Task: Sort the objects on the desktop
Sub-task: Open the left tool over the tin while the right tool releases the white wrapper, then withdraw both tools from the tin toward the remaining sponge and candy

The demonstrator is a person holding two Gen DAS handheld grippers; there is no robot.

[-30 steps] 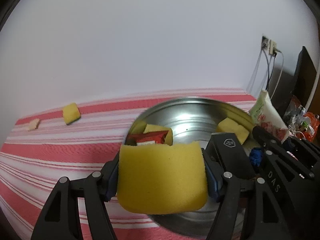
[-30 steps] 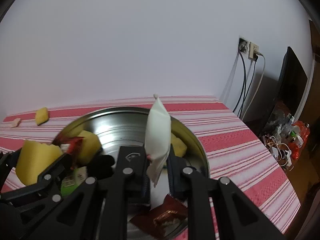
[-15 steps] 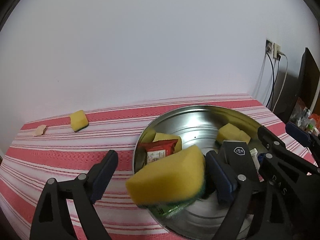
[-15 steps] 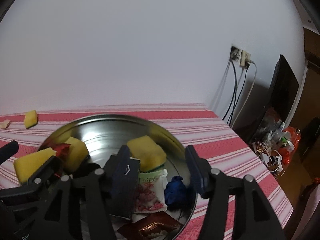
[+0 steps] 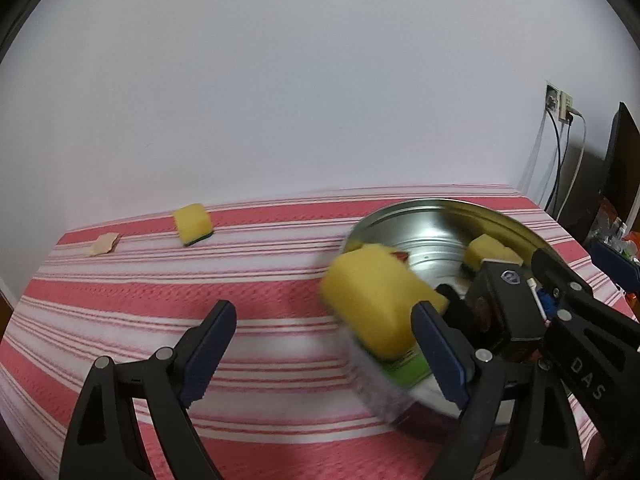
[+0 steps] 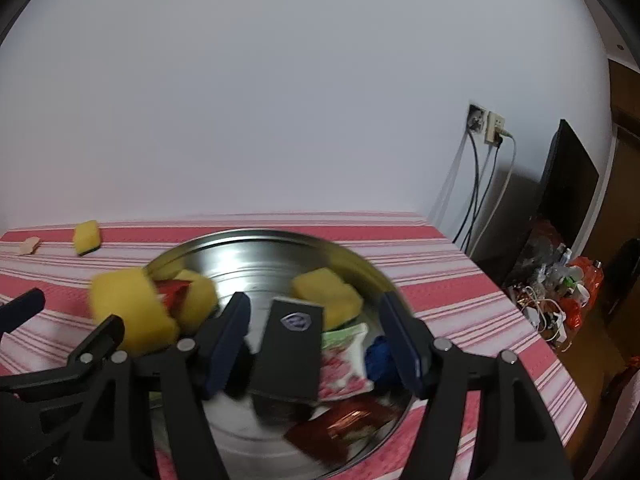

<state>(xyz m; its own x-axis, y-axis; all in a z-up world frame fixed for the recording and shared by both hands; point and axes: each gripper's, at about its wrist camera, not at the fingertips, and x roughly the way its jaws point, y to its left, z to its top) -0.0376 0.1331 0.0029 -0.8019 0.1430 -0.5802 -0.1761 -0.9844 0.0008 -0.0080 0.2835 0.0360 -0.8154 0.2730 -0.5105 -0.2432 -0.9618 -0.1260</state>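
Both grippers gape wide and hold nothing: left gripper [image 5: 324, 354], right gripper [image 6: 320, 340]. Blurred yellow sponge [image 5: 376, 300] sits at the steel bowl's [image 6: 280, 240] near-left rim, perhaps tipping out onto the striped counter [image 5: 160, 300]; another sponge [image 5: 192, 224] lies well apart.

Motion-blurred yellow sponge [image 5: 376, 304] and bowl rim [image 5: 372, 396]

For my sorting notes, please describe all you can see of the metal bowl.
The bowl is round, shiny steel with ringed inner walls, standing on the striped cloth. Inside lie yellow sponges, a black box, snack packets and something blue. Another sponge, blurred, is at its left rim.
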